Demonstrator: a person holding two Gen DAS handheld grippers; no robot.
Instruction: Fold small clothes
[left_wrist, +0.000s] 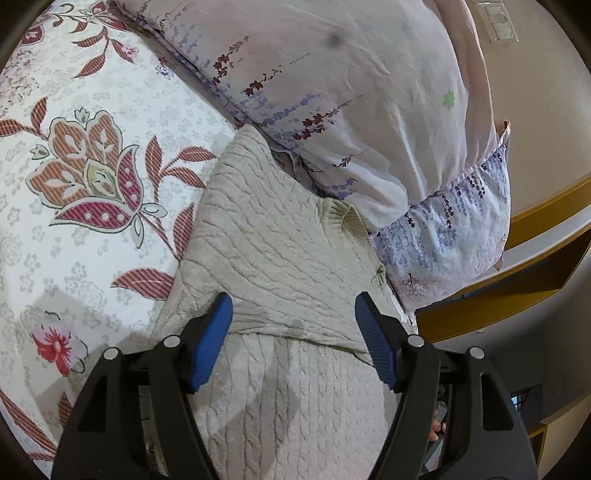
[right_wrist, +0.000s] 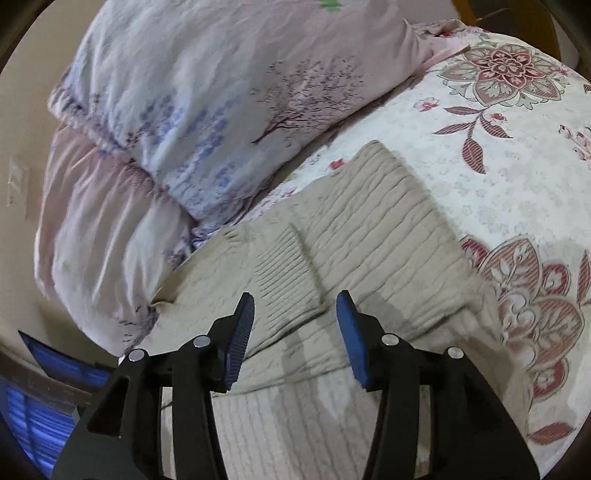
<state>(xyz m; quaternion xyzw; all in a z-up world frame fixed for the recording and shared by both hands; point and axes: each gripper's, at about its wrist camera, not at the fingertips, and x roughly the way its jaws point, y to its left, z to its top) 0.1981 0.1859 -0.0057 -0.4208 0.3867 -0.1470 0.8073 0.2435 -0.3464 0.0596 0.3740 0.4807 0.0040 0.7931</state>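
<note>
Your left gripper (left_wrist: 293, 310) and right gripper (right_wrist: 295, 306) both hover with jaws spread, pinching nothing, over the beige cable-knit sweater (left_wrist: 280, 236) — partly folded (one flap laid over) on the floral bedspread (left_wrist: 92, 155), its far edge near the pillows (left_wrist: 332, 92).

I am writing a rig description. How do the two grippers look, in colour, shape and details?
Both the left gripper and the right gripper look alike: black plastic linkage arms with triangular cut-outs and round silver pivot pins, ending in two blue ribbed fingers. No cables, markings or sleeves show.
</note>
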